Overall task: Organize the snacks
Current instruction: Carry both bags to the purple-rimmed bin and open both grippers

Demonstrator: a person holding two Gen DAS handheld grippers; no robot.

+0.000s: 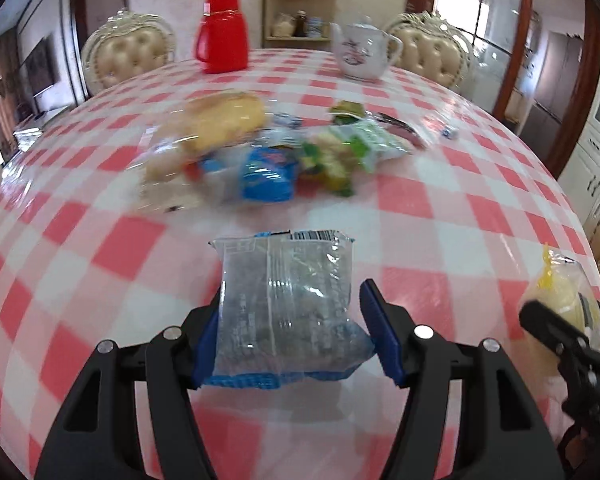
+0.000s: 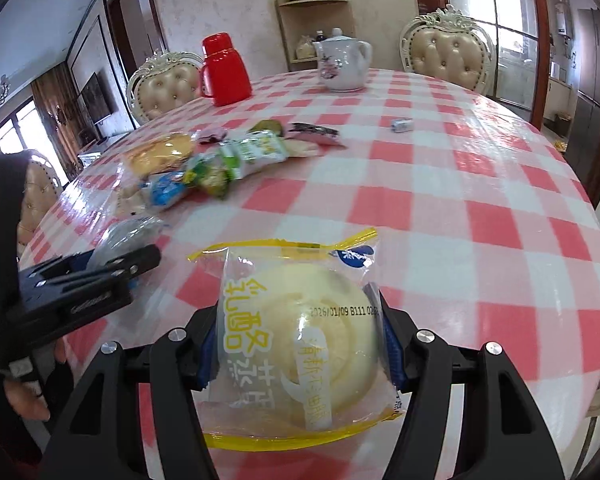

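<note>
Blue-padded left gripper [image 1: 296,332] sits nearest my view, jaws around a clear plastic snack packet with blue sealed edges [image 1: 284,304]; left pad touches it, right pad shows a sliver of gap, so I can't tell for sure it's clamped, though the packet looks carried above the table. Right gripper [image 2: 300,344] is closed on a transparent yellow-trimmed bag holding a pale round bun [image 2: 300,332], both pads pressed against its sides, also lifted clear of the cloth. Further out, the red-and-white checked tablecloth [image 1: 420,200] is bare on the near side. Far-left of centre lies the unsorted pile of mixed snack wrappers [image 1: 260,148], blurry in the left view. Beyond that, a red plastic thermos jug [image 1: 222,34] and a white ceramic teapot [image 1: 364,54] at the far edge.

Step, my read: both picks made, now carrying to a drop spot. Next move needs an agreed placement area on the near cloth, set down level, then release.
</note>
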